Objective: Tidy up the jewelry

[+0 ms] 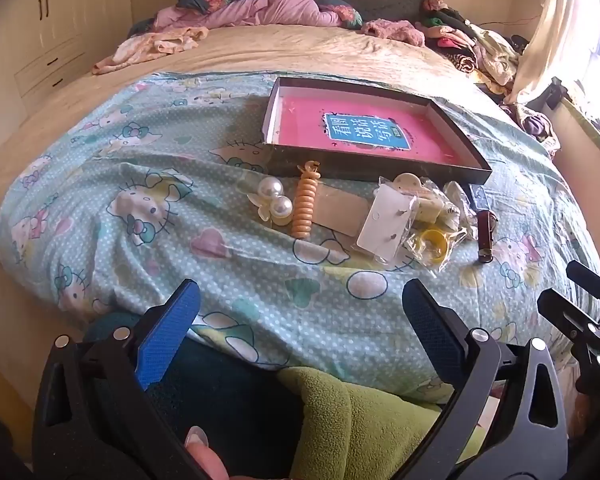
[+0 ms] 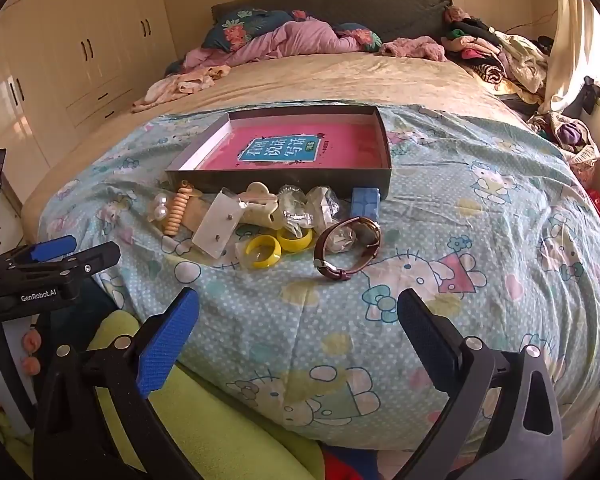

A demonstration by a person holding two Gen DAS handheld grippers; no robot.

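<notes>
A shallow dark box (image 1: 364,166) (image 2: 284,184) with a pink book cover inside lies on the cartoon-cat quilt. In front of it sits a jumble of jewelry: pearl hair clip (image 1: 274,200) (image 2: 160,206), orange spiral hair tie (image 1: 305,206) (image 2: 177,210), white earring card (image 1: 384,220) (image 2: 216,226), yellow rings (image 1: 434,244) (image 2: 264,254), cream claw clip (image 2: 260,202), brown watch (image 1: 486,236) (image 2: 350,250), blue block (image 2: 365,202). My left gripper (image 1: 300,328) and right gripper (image 2: 298,330) both hover open near the bed's front edge, nothing between their fingers.
Crumpled pink bedding (image 2: 292,40) and pillows lie at the headboard, a heap of clothes (image 2: 500,60) at the far right. Cream wardrobes (image 2: 80,60) line the left wall. Green fleece (image 1: 360,420) shows below the grippers. The right gripper's frame (image 1: 588,320) appears at the left view's edge.
</notes>
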